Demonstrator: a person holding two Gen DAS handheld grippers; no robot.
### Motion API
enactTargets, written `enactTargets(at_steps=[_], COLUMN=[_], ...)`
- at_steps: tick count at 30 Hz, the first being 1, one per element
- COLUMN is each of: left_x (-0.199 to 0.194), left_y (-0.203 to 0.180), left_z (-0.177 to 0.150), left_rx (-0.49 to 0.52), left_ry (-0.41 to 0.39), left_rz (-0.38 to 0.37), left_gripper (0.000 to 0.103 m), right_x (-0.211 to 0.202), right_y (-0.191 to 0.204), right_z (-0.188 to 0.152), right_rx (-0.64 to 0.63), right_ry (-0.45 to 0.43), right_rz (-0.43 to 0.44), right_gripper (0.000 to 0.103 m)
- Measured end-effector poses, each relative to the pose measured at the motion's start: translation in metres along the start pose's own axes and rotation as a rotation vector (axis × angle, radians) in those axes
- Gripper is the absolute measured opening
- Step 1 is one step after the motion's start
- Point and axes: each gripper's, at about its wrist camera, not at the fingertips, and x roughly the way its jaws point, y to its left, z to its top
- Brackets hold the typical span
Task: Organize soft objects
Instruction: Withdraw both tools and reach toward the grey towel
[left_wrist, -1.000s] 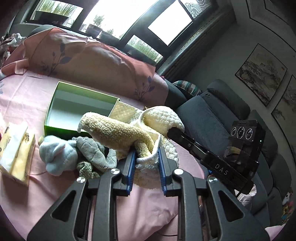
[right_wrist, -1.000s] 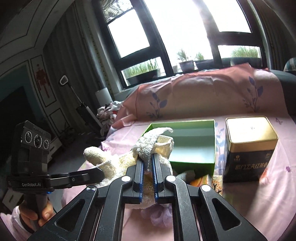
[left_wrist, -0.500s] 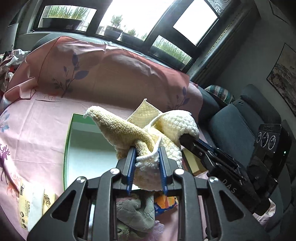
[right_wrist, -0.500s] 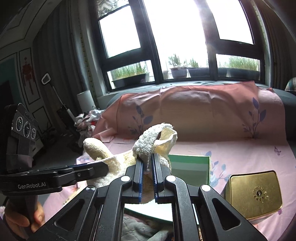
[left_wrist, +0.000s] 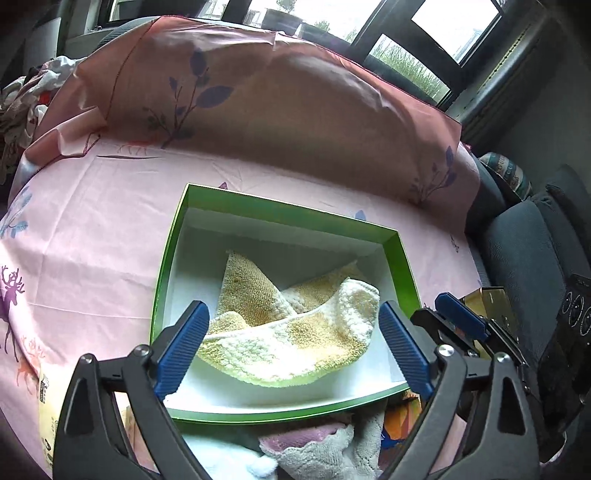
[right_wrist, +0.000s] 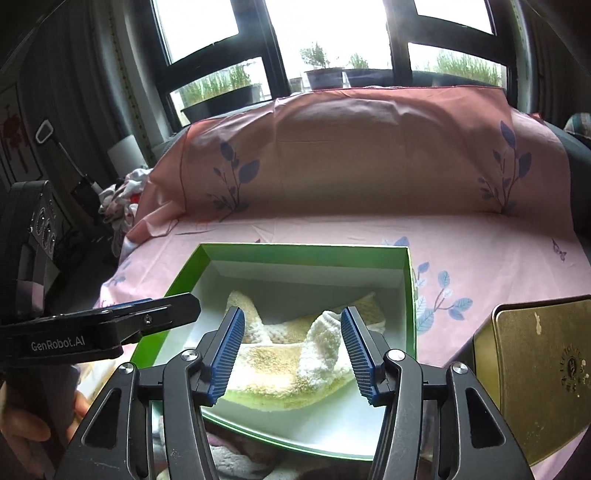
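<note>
With both jaws opening and nothing pinched, the left gripper (left_wrist: 291, 347) and right gripper (right_wrist: 291, 350) hover over the towel (left_wrist: 295, 332), which lies crumpled in the green box (left_wrist: 280, 210), probably light and floppy, best taken at a raised fold.

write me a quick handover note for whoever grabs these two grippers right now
Left gripper: jaws opening, nothing pinched; it hangs over the near part of the green box.
Right gripper: jaws opening too, pads clear of the cloth.
Yellow and white towel: lying loose inside the green box, a bit rumpled, one corner pointing to the far wall.
Done: that towel is in the box.
Left: a grey knit cloth and a pale blue soft piece lie just in front of the box, outside it. They likely go in next. The gold tin stands to the right of the box.
</note>
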Motion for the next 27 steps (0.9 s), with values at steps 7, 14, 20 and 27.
enactTargets(at_steps=[7,14,20,27], left_x=[-0.045,-0.089,-0.108,-0.105], left_y=[-0.004,0.001,0.014,0.027], left_z=[-0.022,-0.061,-0.103,-0.151], left_rx=[0.019,0.001,-0.037,-0.071], left_ry=[-0.045,-0.074,-0.062,-0.011], left_rz=[0.033,0.009,-0.019,-0.072], left_gripper=[0.102,0.102,0.102,0.102], right_x=[-0.048,-0.088,-0.114,-0.121], right_y=[0.006,0.012,0.018,0.028], right_z=[-0.033,-0.07,-0.099,-0.137], right_rx=[-0.022,-0.045,-0.062,-0.1], right_ry=[-0.035,-0.051,-0.051,-0.009], right_rz=[0.0,0.0,0.031,0.063], right_gripper=[0.068,0.082,0.083,0.083])
